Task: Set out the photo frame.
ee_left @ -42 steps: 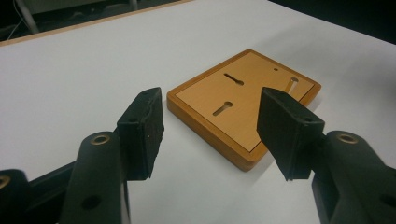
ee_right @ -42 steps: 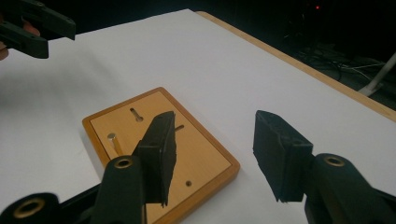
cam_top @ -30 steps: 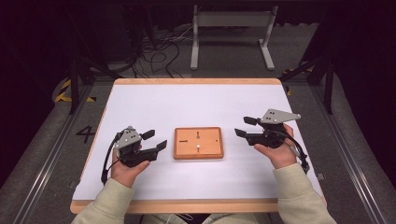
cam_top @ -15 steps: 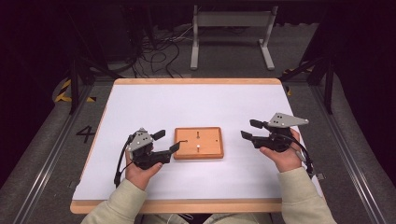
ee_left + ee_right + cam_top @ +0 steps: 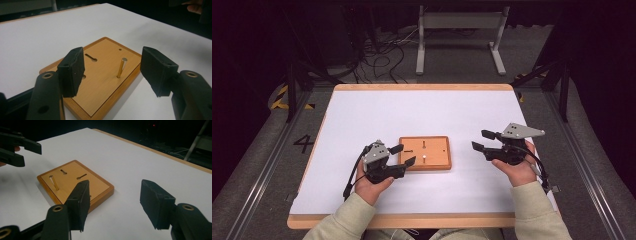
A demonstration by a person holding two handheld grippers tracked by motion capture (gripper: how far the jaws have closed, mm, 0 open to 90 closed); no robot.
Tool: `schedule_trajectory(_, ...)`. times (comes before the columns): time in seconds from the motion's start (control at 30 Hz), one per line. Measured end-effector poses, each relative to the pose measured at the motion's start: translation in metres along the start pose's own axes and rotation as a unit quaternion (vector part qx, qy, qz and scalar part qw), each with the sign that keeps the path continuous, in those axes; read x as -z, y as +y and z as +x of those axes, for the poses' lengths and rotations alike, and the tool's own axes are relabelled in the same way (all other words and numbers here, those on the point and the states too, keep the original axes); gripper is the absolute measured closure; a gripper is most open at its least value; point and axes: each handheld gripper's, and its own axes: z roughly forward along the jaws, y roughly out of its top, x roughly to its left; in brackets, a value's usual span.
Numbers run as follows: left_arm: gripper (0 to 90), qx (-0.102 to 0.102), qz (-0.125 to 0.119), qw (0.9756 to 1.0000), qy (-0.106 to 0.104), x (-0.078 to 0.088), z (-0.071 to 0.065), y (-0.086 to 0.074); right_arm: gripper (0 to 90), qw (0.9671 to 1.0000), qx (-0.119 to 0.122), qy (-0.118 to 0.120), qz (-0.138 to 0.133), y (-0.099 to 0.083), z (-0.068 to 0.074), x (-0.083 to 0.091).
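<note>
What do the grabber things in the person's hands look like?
Both are black with two chunky flat-padded jaws. The left gripper has a small grey block on top and a black cable looping off its back. The right gripper carries a grey three-cornered plate and trails a black cable too. The person wears pale beige sleeves.

The left gripper (image 5: 404, 155) sits in the left hand (image 5: 371, 184), near the middle. Its jaws stand apart with nothing pinched and have just been closing a bit. The right gripper (image 5: 482, 140) sits in the right hand (image 5: 518, 167), jaws apart, pointing left.
</note>
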Motion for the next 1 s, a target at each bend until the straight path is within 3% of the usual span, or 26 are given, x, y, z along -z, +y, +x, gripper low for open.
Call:
schedule_trajectory(0.1, 38.1, -0.011, 0.009, 0.9999, -0.002, -0.007, 0.0, 0.0, 41.7, 1.0, -0.001, 0.0, 0.001, 0.0, 0.0, 0.0)
schedule_trajectory(0.2, 38.5, -0.012, 0.027, 0.9994, -0.017, -0.014, 0.002, -0.002, 41.7, 1.0, -0.004, 0.0, 0.0, -0.001, 0.0, 0.0)
schedule_trajectory(0.43, 40.5, -0.035, 0.064, 0.996, -0.052, -0.034, -0.001, 0.002, 41.4, 1.0, -0.006, -0.004, 0.001, -0.003, -0.001, 0.004)
schedule_trajectory(0.73, 53.1, -0.042, 0.081, 0.9933, -0.07, -0.052, 0.004, 0.0, 41.2, 0.9999, -0.012, -0.008, 0.002, -0.006, -0.001, 0.009)
schedule_trajectory(1.0, 65.1, -0.049, 0.104, 0.9884, -0.099, -0.065, 0.005, 0.001, 41.0, 0.9998, -0.016, -0.009, 0.002, -0.009, -0.002, 0.013)
